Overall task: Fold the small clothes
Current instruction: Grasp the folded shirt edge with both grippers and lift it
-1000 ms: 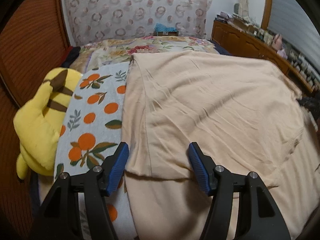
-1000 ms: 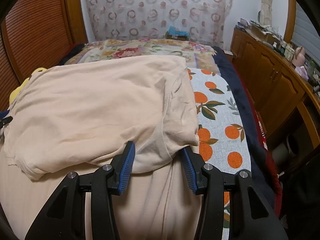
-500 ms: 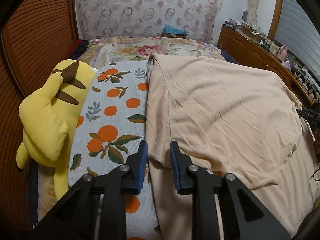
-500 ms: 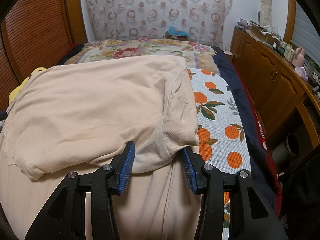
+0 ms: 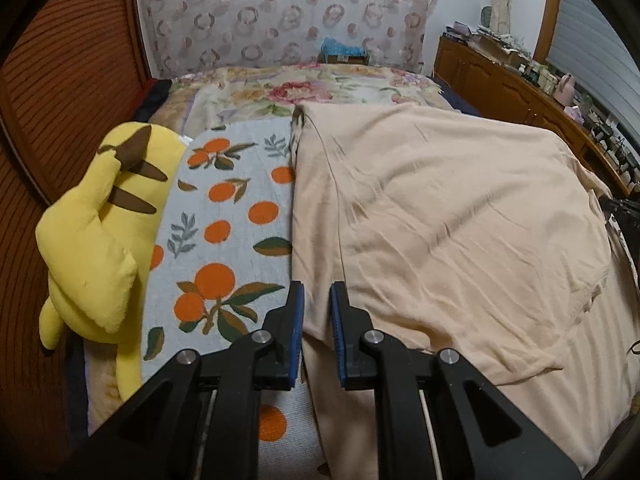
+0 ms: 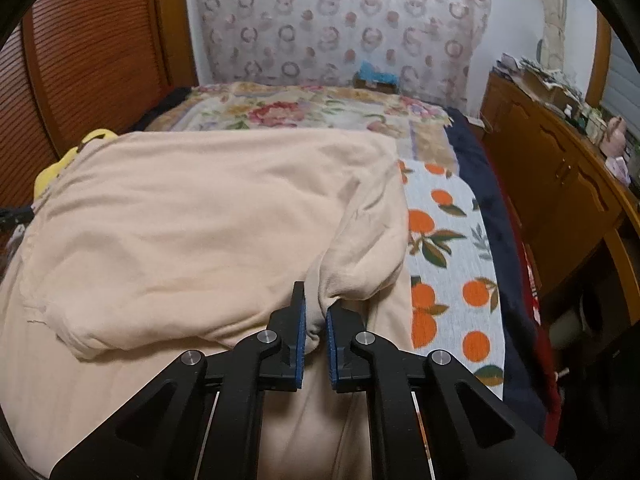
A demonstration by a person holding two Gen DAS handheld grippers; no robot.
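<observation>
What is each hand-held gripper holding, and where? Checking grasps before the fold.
Both pinch the beige garment: left hand-held gripper on its left edge, right hand-held gripper on a bunched right corner.

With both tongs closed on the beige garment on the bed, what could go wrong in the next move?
1. The right tongs pinch only a small bunched corner of the beige cotton garment; it may slip out when lifted.
2. The left tongs grip the garment's edge just beside the orange-print towel, so the towel might be dragged along.
3. The folded-over layer is already wrinkled, so an uneven pull may spoil the fold.
</observation>
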